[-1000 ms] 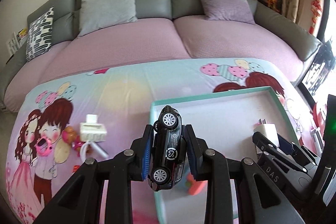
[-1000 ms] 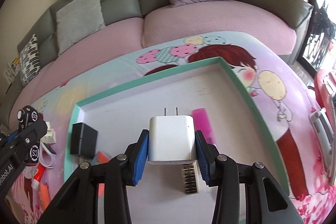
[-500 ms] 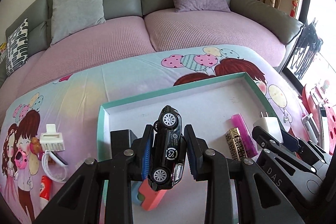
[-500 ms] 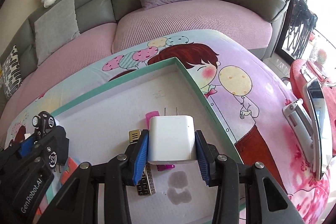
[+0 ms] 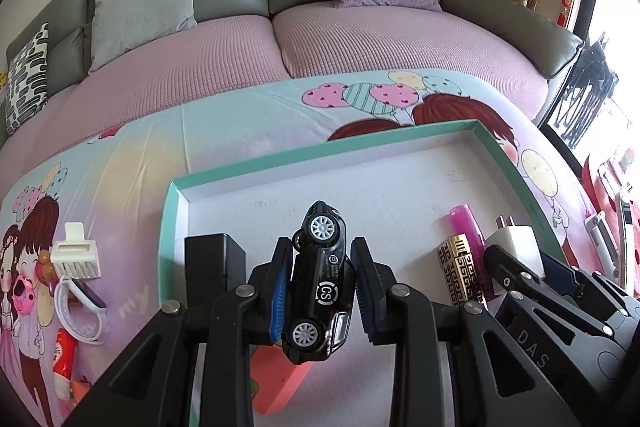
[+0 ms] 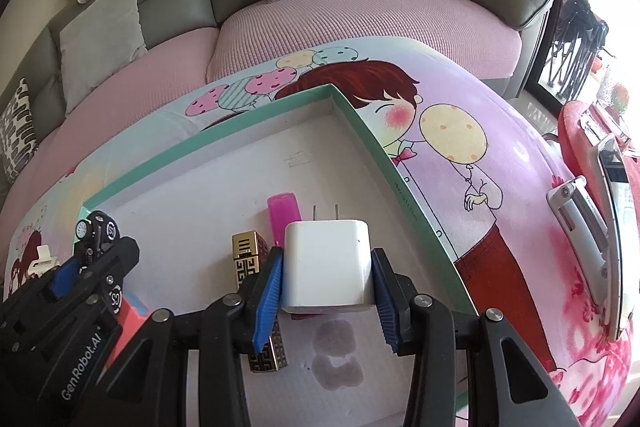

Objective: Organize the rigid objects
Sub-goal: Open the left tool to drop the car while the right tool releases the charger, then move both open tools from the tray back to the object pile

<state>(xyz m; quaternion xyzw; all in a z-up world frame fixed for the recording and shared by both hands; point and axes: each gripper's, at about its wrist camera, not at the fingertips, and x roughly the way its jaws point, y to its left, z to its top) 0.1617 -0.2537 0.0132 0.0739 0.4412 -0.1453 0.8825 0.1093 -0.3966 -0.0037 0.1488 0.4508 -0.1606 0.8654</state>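
My left gripper (image 5: 320,291) is shut on a black toy car (image 5: 320,279), held nose up above the left part of the green-rimmed white tray (image 5: 360,139). My right gripper (image 6: 326,275) is shut on a white plug charger (image 6: 328,263), prongs pointing away, above the tray's right part (image 6: 360,123). In the tray lie a black box (image 5: 214,259), a coral block (image 5: 276,383), a gold patterned case (image 5: 460,271) and a pink lighter (image 5: 466,227). From the right wrist view the left gripper (image 6: 86,251) shows at lower left with the car (image 6: 96,231).
Left of the tray on the cartoon cloth lie a white comb-like piece (image 5: 76,259), a white watch band (image 5: 80,303) and a red tube (image 5: 64,359). A grey sofa with pink cover (image 5: 360,39) stands behind. A phone on a stand (image 6: 600,211) is at the right.
Both grippers have shifted right across the tray and sunk a little. The left one came from the tray's left rim to over its floor; the gold case and pink lighter came into its view.
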